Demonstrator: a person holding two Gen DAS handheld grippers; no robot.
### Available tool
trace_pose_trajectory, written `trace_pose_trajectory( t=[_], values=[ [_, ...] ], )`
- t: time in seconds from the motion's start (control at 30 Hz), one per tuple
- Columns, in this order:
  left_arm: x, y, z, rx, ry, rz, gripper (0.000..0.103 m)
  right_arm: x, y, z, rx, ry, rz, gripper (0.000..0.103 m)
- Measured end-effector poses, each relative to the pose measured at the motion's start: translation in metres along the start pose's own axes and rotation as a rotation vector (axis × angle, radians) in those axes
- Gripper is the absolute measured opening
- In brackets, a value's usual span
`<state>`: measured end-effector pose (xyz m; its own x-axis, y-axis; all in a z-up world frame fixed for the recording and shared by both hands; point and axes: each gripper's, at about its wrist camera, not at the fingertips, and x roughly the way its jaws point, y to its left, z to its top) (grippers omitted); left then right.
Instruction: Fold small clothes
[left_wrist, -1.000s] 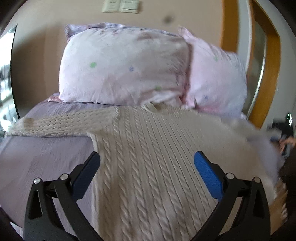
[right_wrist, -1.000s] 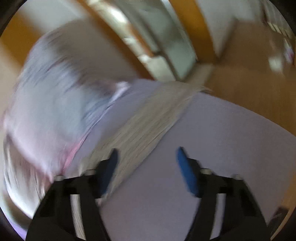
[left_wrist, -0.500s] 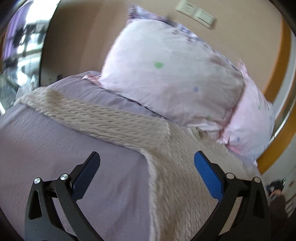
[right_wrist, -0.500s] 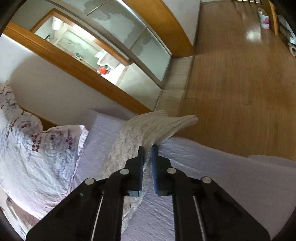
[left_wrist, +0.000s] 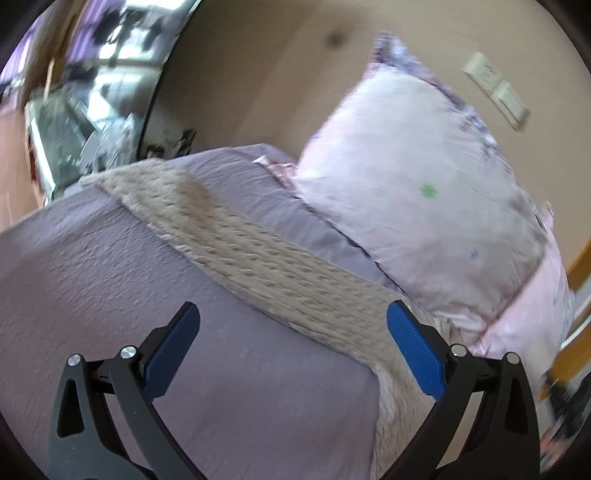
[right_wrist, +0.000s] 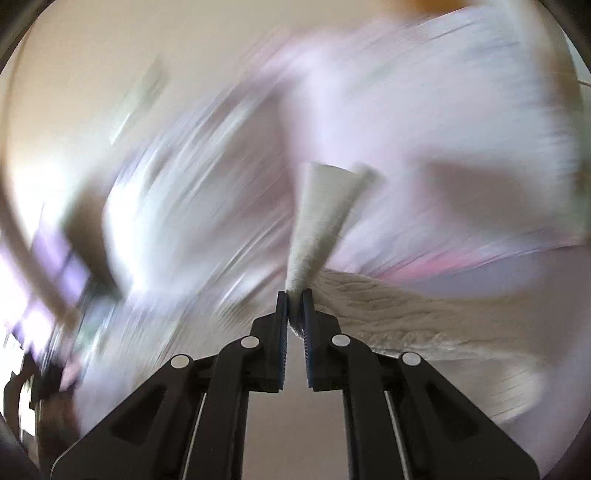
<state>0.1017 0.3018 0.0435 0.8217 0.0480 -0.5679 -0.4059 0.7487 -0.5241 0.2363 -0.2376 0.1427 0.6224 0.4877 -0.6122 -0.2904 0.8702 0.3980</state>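
Right gripper (right_wrist: 294, 295): jaws nearly closed, pinching a bunched end of the cream cable-knit sweater (right_wrist: 321, 218). The pinched cloth rises from the fingertips as a narrow cone; the rest of the knit trails off to the right, below a pale pink pillow (right_wrist: 424, 122) (background heavily motion-blurred, little else readable).

Left gripper (left_wrist: 291, 339): jaws spread wide, blue pads (left_wrist: 415, 352) holding nothing. It hovers above the lavender bedspread (left_wrist: 110, 280). One long sleeve of the cream cable-knit sweater (left_wrist: 258, 258) lies flat on the bed, running diagonally from the far left edge towards the right pad, where it meets the sweater body. Beyond the sleeve, a pale pink pillow with small coloured dots (left_wrist: 424, 177) leans against a beige wall (left_wrist: 258, 74). A white switch plate (left_wrist: 495, 92) sits on that wall, upper right.
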Motion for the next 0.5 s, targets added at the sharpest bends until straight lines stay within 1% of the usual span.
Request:
trace_pose_trajectory(
  t=[0.03, 0.07, 0.1, 0.13, 0.2, 0.23, 0.27, 0.3, 0.33, 0.4, 0.5],
  values=[
    [0.003, 0.004, 0.003, -0.020, 0.003, 0.003, 0.094, 0.018, 0.016, -0.008, -0.023, 0.073, 0.036, 0.010],
    [0.006, 0.011, 0.008, -0.049, 0.004, 0.007, 0.088, 0.039, 0.039, -0.021, -0.046, 0.174, 0.094, 0.010],
    [0.008, 0.016, 0.011, -0.068, 0.003, 0.007, 0.085, 0.044, 0.050, -0.028, -0.053, 0.210, 0.118, 0.010],
    [0.010, 0.020, 0.014, -0.087, 0.005, 0.008, 0.084, 0.046, 0.058, -0.034, -0.056, 0.219, 0.136, 0.014],
    [0.019, 0.034, 0.024, -0.139, 0.014, 0.034, 0.084, 0.033, 0.062, -0.037, -0.064, 0.171, 0.136, 0.033],
    [0.025, 0.041, 0.028, -0.169, 0.024, 0.044, 0.084, 0.027, 0.059, -0.035, -0.066, 0.143, 0.119, 0.051],
    [0.030, 0.048, 0.031, -0.202, 0.036, 0.050, 0.083, 0.016, 0.051, -0.032, -0.059, 0.103, 0.090, 0.062],
    [0.035, 0.055, 0.033, -0.236, 0.047, 0.053, 0.082, 0.005, 0.039, -0.031, -0.052, 0.082, 0.075, 0.062],
    [0.041, 0.066, 0.036, -0.292, 0.056, 0.040, 0.079, -0.005, 0.034, -0.033, -0.047, 0.068, 0.059, 0.062],
    [0.043, 0.076, 0.044, -0.338, 0.041, 0.039, 0.076, -0.021, 0.015, -0.034, -0.015, 0.052, 0.022, 0.062],
    [0.048, 0.089, 0.054, -0.397, 0.026, 0.015, 0.071, -0.030, -0.016, -0.033, 0.043, 0.043, -0.007, 0.062]
  ],
)
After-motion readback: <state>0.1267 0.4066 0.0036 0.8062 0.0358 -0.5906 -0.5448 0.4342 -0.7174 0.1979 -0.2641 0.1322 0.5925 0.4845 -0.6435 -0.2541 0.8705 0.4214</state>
